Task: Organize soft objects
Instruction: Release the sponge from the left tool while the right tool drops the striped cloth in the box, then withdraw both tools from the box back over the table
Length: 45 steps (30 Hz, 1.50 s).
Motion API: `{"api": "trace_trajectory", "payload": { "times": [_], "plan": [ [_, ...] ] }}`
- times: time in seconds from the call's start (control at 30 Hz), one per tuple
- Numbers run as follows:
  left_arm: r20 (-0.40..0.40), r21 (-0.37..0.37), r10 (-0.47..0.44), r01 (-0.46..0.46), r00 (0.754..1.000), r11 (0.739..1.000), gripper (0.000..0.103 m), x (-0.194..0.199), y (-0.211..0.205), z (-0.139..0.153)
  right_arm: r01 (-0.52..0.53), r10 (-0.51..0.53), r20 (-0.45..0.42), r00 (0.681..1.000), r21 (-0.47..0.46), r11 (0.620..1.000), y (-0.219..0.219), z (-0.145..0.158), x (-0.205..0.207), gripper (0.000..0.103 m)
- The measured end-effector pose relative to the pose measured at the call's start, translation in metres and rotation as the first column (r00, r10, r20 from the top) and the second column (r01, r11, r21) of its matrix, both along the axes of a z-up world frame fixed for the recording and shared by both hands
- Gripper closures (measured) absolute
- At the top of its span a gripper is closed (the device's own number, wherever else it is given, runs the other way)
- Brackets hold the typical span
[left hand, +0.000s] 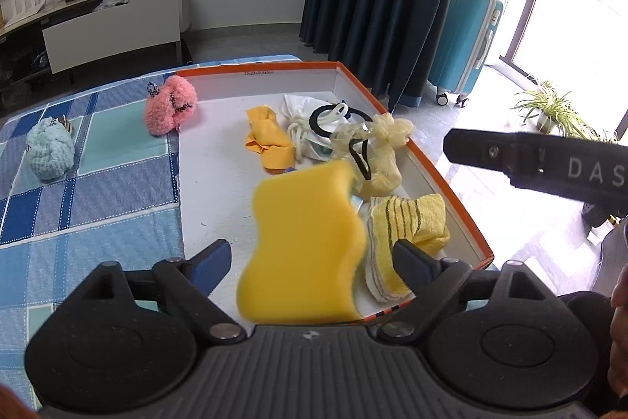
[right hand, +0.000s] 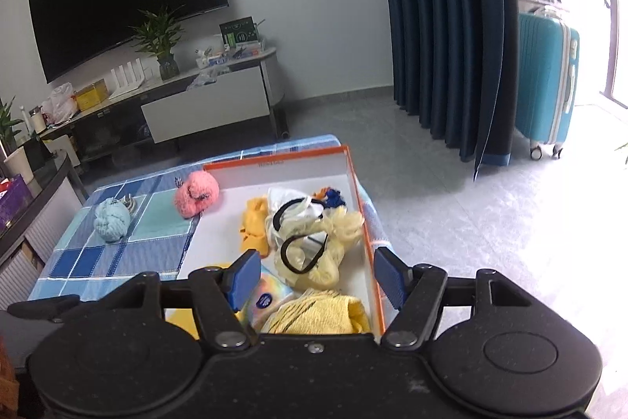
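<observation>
**Sponge loose between spread jaws above the box**

Left wrist view: the left gripper [left hand: 312,258] is seen with its jaws spread wide, and a yellow sponge [left hand: 302,242] lies blurred between them, with clear gaps to both pads. It appears to have been let go and to be dropping toward the near end of the orange-rimmed box [left hand: 447,167]. The sponge's long axis runs away from the camera, roughly along the line of the fingers. Just right of it a striped yellow cloth [left hand: 408,226] is lying in the box; farther in, a pale mesh pouch [left hand: 376,152] and a small orange cloth [left hand: 267,140] are seen. A pink plush toy [left hand: 170,108] and a light blue one [left hand: 51,152] remain outside on the checked blanket [left hand: 98,191], to the left of the box.

Right wrist view: the right gripper [right hand: 314,277] is also spread and nothing is pinched; the striped cloth lies under it. The two toys lie ahead and to the left. The left hand is judged the nearer to both toys, the pink one being closer to the box.
</observation>
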<state>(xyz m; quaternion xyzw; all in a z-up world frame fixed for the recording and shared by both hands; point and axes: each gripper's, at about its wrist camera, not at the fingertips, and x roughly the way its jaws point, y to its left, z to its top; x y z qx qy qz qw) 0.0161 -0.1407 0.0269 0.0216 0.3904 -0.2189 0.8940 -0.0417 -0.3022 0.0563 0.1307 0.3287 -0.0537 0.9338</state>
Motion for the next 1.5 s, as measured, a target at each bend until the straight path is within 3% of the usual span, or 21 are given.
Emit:
{"api": "trace_trajectory", "payload": {
  "times": [0.37,1.0,1.5],
  "plan": [
    [0.041,-0.003,0.112,-0.112,0.993,0.994,0.012,-0.002,0.030,0.019,-0.050,0.050,0.040,0.998,0.003,0.999,0.024,0.012,0.006,0.026],
    [0.044,0.011,0.364,-0.365,0.930,0.931,0.012,0.002,0.126,0.028,-0.235,0.234,0.049,0.971,-0.002,0.972,0.103,0.014,0.035,0.026],
    [0.034,0.014,0.431,-0.432,0.902,0.902,0.012,0.015,0.160,0.025,-0.326,0.326,0.019,0.945,-0.003,0.945,0.149,0.000,0.067,0.026]
  ]
}}
